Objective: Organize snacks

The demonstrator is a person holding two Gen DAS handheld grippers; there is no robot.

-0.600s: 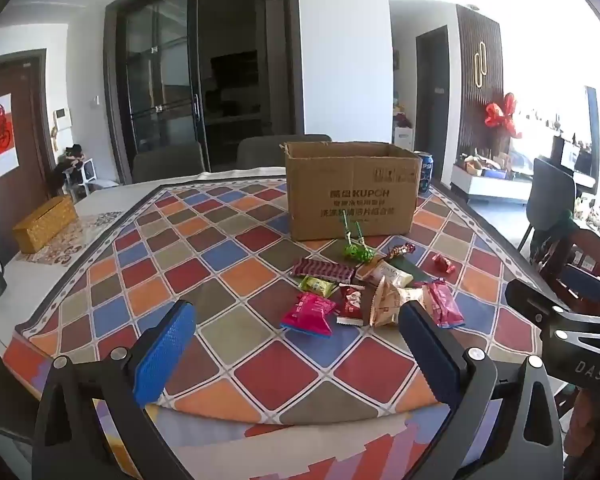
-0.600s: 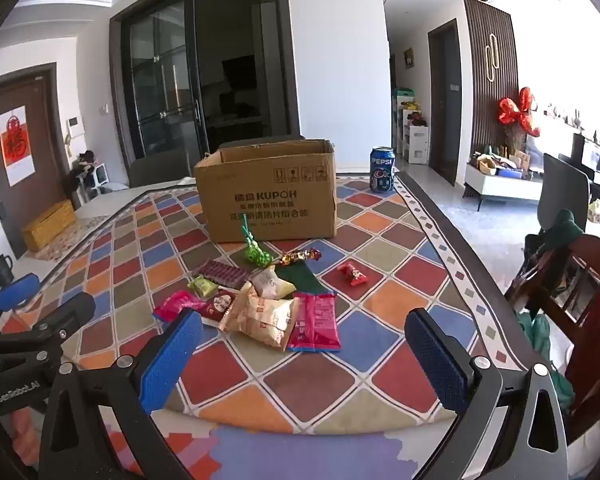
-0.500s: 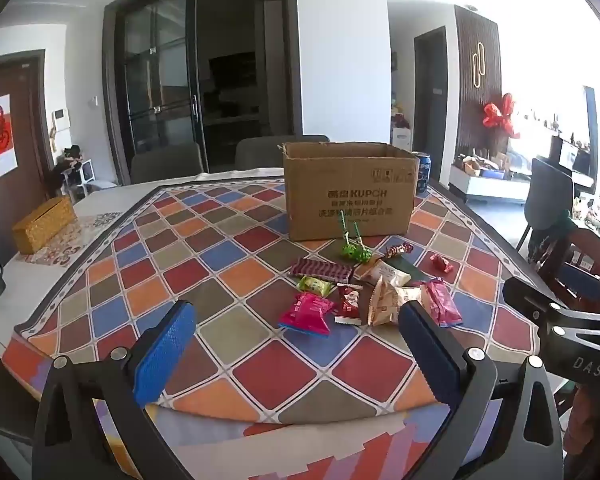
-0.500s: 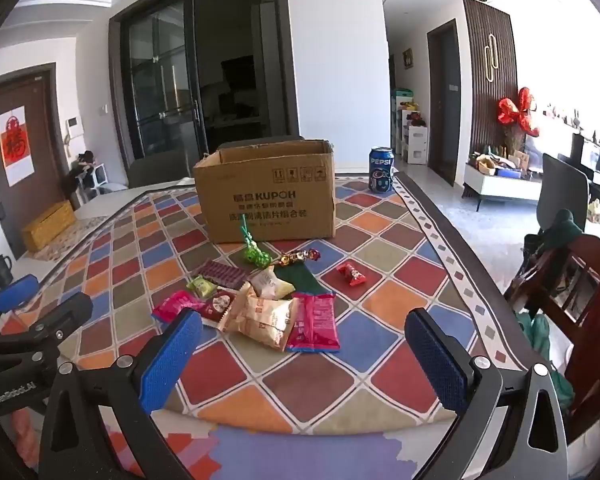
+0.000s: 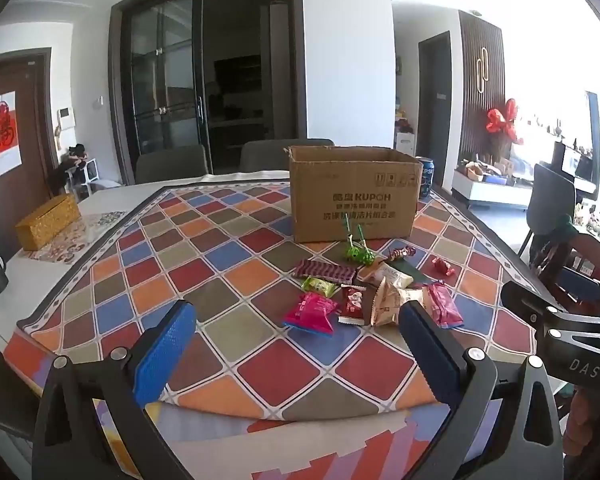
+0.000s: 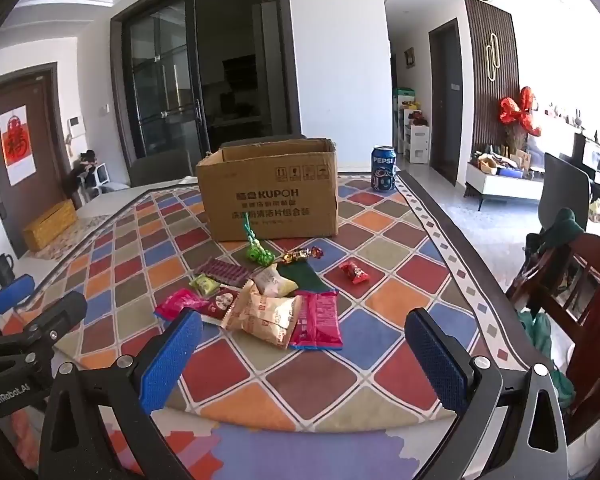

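left gripper (image 5: 296, 344): jaws spread wide, holding nothing, lower centre of its frame | right gripper (image 6: 304, 350): jaws spread wide, holding nothing, lower centre | snack packets (image 6: 268, 300): loose cluster mid-frame on checked tablecloth (image 6: 380, 248) | cardboard box (image 6: 270, 194): open-topped, just behind snacks | Pepsi can (image 6: 384, 168): upright, right of box

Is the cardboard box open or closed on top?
Open. The cardboard box stands upright with no flaps across its top; its inner back wall shows in the right wrist view. What it holds cannot be seen.
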